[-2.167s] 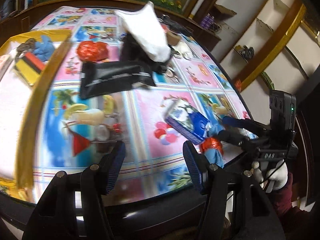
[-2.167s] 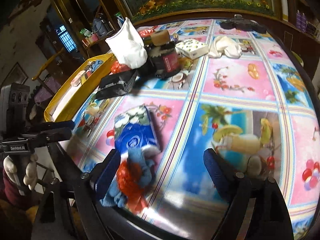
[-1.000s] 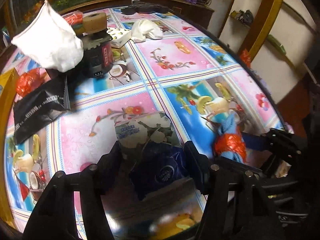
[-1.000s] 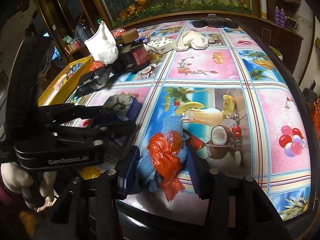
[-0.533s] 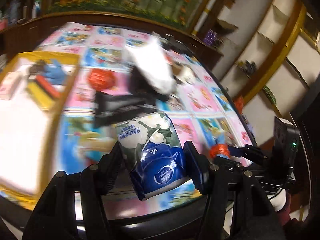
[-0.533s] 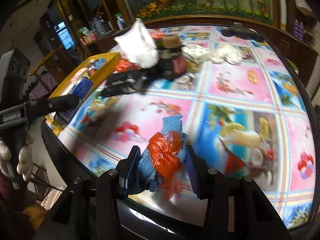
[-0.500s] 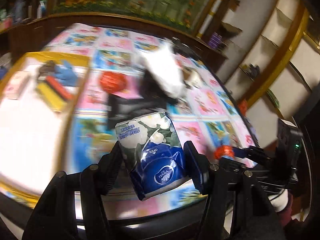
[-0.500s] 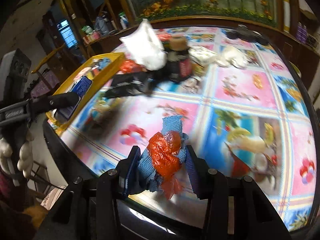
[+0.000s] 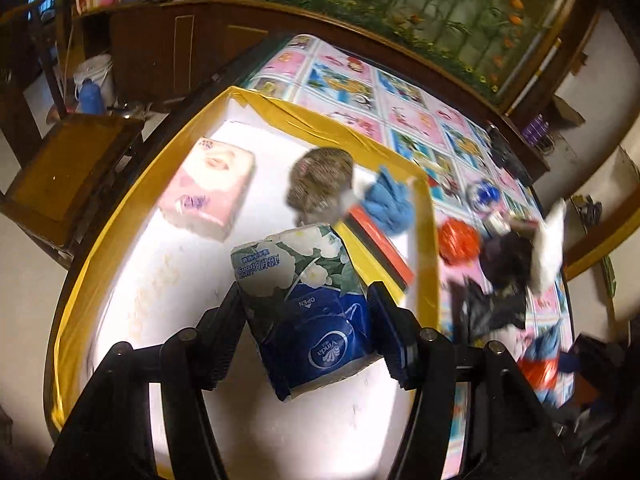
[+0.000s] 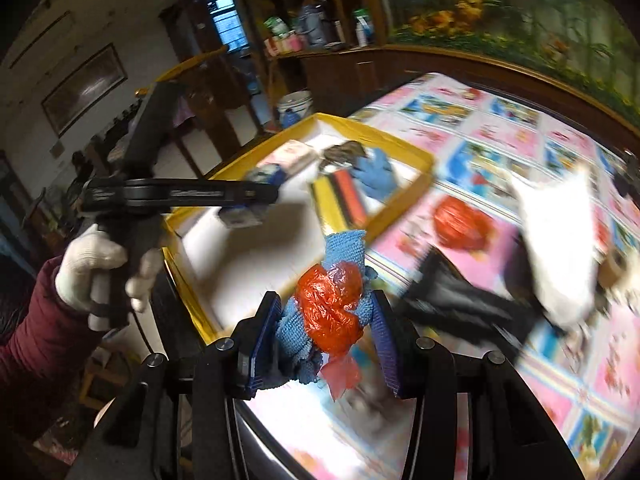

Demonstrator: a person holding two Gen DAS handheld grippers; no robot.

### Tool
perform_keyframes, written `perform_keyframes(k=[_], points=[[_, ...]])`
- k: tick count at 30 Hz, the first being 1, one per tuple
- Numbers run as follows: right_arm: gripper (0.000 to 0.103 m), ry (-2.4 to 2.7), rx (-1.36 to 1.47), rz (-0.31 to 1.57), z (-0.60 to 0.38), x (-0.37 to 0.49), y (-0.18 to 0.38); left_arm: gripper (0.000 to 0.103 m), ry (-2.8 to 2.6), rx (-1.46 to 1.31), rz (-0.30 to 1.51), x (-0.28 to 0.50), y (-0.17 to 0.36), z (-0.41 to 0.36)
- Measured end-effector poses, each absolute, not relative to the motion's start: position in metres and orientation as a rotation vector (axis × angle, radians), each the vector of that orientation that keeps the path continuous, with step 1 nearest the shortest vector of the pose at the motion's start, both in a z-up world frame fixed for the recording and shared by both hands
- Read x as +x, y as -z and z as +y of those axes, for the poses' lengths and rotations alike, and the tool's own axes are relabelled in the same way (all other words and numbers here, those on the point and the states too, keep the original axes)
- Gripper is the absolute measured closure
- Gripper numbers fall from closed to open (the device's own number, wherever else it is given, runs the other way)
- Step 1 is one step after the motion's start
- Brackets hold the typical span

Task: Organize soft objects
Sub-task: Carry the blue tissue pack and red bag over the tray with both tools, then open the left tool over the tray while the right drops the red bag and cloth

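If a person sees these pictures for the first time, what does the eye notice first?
First, the tissue pack, blue and floral, clamped in the left gripper above the white floor of the yellow tray. Next, the blue cloth with an orange bag pinched in the right gripper near the tray's edge, over the bright tablecloth.

Both wrist views look steeply down, close; share yellow tray [image 9: 424, 216] [image 10: 404, 152], tablecloth [image 9: 400, 96] [image 10: 500, 120].

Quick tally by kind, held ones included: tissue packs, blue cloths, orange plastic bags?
Tissue packs: 2 (pink pack in the tray, floral pack in left tongs)
Blue cloths: 2 (tray cloth, held cloth in right tongs)
Orange bags: 2 (table bag, bundled bag on the held cloth)
Total: 6
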State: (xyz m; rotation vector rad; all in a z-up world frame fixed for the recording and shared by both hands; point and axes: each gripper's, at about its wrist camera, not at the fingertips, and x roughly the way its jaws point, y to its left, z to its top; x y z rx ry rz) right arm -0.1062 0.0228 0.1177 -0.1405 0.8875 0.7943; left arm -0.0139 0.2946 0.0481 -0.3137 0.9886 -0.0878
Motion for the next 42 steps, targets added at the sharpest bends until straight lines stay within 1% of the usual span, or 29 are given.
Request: perform_keyframes(k=[5, 13, 16, 18, 20, 21, 23, 27, 29, 32, 36, 42], points=[[0.058, -0.841, -0.185, 0.929, 0.095, -0.065, -0.104, 0.043, 0.082, -0.351, 0.997, 0.033, -0.045, 0.309], [0.058, -0.83, -0.232, 1.005, 0.157, -0.017, -0.08, 0.042, 0.057, -0.381, 0.966, 0.073, -0.036, 0.327], [0.058, -0.823, -0.237, 1.03, 0.177, -0.009, -0.069, 0.039, 0.078, -0.417, 0.955, 0.078, -0.035, 0.333], [0.058, -0.824, -0.244, 1.043, 0.187, -0.003, -0.063, 0.035, 0.102, -0.454, 0.946, 0.078, -0.035, 0.337], [0.056, -0.835, -0.254, 1.049, 0.194, -0.001, -0.061, 0.031, 0.121, -0.479, 0.943, 0.079, -0.035, 0.339], [0.053, -0.833, -0.257, 1.046, 0.197, 0.001, -0.059, 0.031, 0.129, -0.491, 0.941, 0.079, -0.035, 0.341], [0.039, -0.826, -0.241, 1.041, 0.199, 0.003, -0.058, 0.031, 0.136, -0.511, 0.938, 0.079, -0.036, 0.343], [0.032, -0.82, -0.214, 1.001, 0.192, -0.001, -0.066, 0.031, 0.117, -0.537, 0.928, 0.075, -0.042, 0.351], [0.025, -0.814, -0.203, 0.971, 0.185, -0.006, -0.073, 0.031, 0.089, -0.547, 0.916, 0.067, -0.047, 0.356], [0.021, -0.817, -0.172, 0.926, 0.166, -0.021, -0.084, 0.031, 0.053, -0.494, 0.893, 0.049, -0.056, 0.35], [0.02, -0.814, -0.124, 0.906, 0.139, -0.036, -0.085, 0.031, 0.071, -0.395, 0.866, 0.025, -0.059, 0.32], [0.02, -0.767, -0.065, 0.875, 0.09, -0.059, -0.087, 0.031, 0.132, -0.433, 0.852, -0.001, -0.054, 0.282]])
